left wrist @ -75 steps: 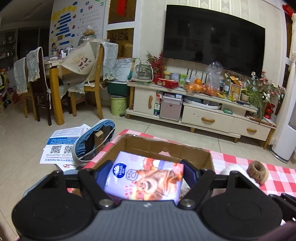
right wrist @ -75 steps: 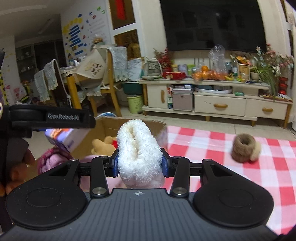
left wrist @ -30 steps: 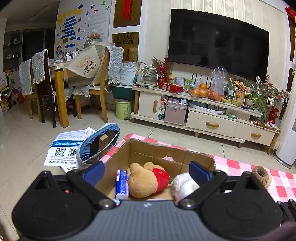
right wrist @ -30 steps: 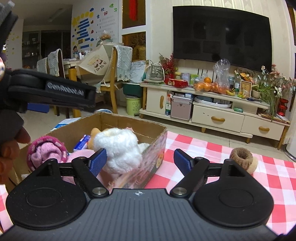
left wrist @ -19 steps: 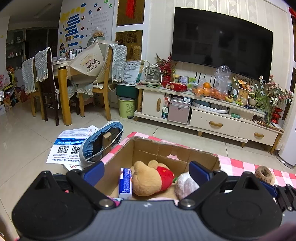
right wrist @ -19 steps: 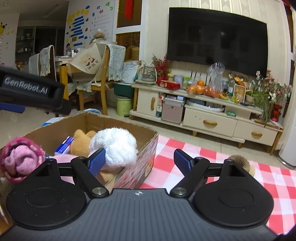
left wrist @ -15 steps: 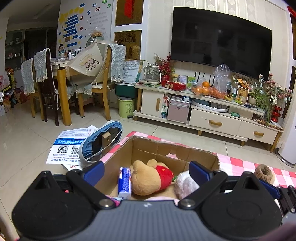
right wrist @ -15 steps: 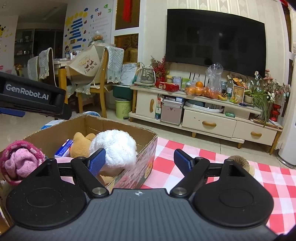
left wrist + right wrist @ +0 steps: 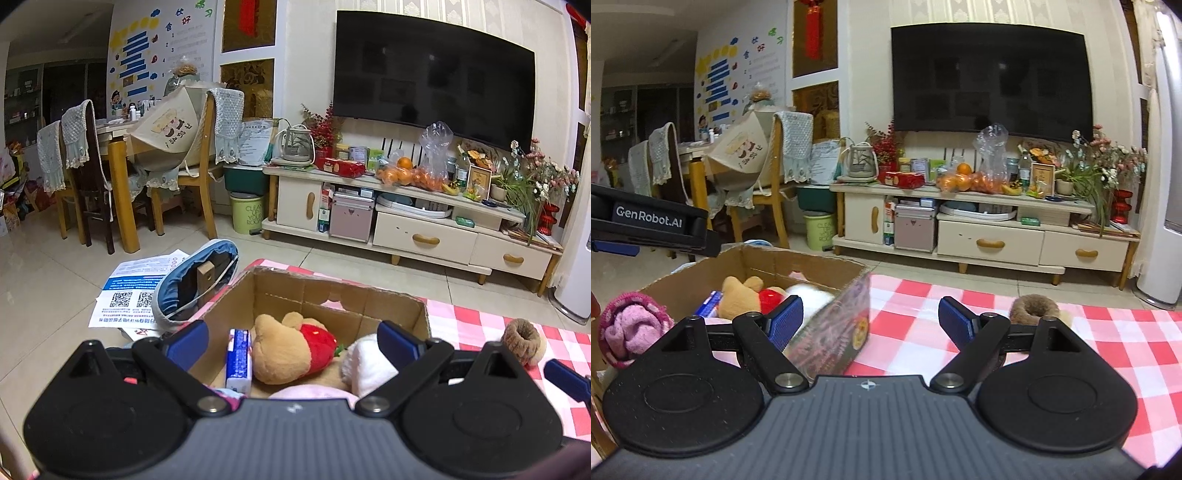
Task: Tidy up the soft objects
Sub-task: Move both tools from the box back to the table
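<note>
While both tools are held level and aimed forward toward the television stand, the left gripper point(image 9: 291, 338) is seen with its jaws spread wide and nothing between them, poised over the near edge of the cardboard box point(image 9: 332, 295). Its blue pads point(image 9: 186, 339) straddle the box's interior. Inside the box, a blue-and-white tissue pack point(image 9: 238, 360) stands upright at the left, a tan plush bear in a red shirt point(image 9: 291, 350) lies at the centre, and a white fluffy toy point(image 9: 364, 365) rests at the right, touching the bear. A pink soft item point(image 9: 314, 390) is partly seen at the near side of the box.

The right gripper point(image 9: 871, 323) is likewise released, jaws apart and empty, held low above the red-and-white checked counter point(image 9: 1108, 332), just to the right of the box point(image 9: 798, 264); its left pad overlaps the box's right corner in view. A pink knitted bundle point(image 9: 629, 328) sits at the box's near left corner. A brown fuzzy ring point(image 9: 1034, 308) lies on the counter well to the right of the box, outside it. The left tool's body point(image 9: 650, 221) is seen above the box's left side. Beyond the box, a blue bag point(image 9: 195, 284) and printed sheets point(image 9: 129, 291) lie on the floor.
</note>
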The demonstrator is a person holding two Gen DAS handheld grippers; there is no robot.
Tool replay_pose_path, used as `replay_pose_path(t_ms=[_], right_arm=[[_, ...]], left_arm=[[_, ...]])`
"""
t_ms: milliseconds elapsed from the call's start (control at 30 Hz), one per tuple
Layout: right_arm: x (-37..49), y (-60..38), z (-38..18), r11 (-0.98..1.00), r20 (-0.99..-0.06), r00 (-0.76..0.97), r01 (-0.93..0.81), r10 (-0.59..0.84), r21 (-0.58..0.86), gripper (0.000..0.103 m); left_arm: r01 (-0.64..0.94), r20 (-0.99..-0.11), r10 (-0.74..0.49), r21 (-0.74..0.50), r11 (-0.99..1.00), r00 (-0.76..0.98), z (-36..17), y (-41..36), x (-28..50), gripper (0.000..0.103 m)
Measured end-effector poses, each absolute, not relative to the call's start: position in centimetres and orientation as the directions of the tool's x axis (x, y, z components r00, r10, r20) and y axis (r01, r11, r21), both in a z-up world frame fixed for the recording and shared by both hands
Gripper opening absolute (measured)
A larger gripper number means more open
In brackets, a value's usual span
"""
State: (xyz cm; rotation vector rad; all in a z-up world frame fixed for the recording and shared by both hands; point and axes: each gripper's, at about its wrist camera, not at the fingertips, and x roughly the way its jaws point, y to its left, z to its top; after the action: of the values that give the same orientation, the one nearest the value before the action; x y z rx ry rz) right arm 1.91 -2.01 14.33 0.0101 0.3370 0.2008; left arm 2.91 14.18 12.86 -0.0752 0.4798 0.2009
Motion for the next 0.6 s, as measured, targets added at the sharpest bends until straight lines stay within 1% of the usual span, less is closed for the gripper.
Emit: replay_pose_path(t_ms=[600], right_arm=[[-0.8, -4.2, 13.2, 0.996, -0.347, 0.935, -0.051, 0.074, 0.075, 0.102]], left_arm=[[-0.138, -0.461, 0.135, 0.027, 0.990, 0.877, 12.5, 10.4, 2.4, 0.098]])
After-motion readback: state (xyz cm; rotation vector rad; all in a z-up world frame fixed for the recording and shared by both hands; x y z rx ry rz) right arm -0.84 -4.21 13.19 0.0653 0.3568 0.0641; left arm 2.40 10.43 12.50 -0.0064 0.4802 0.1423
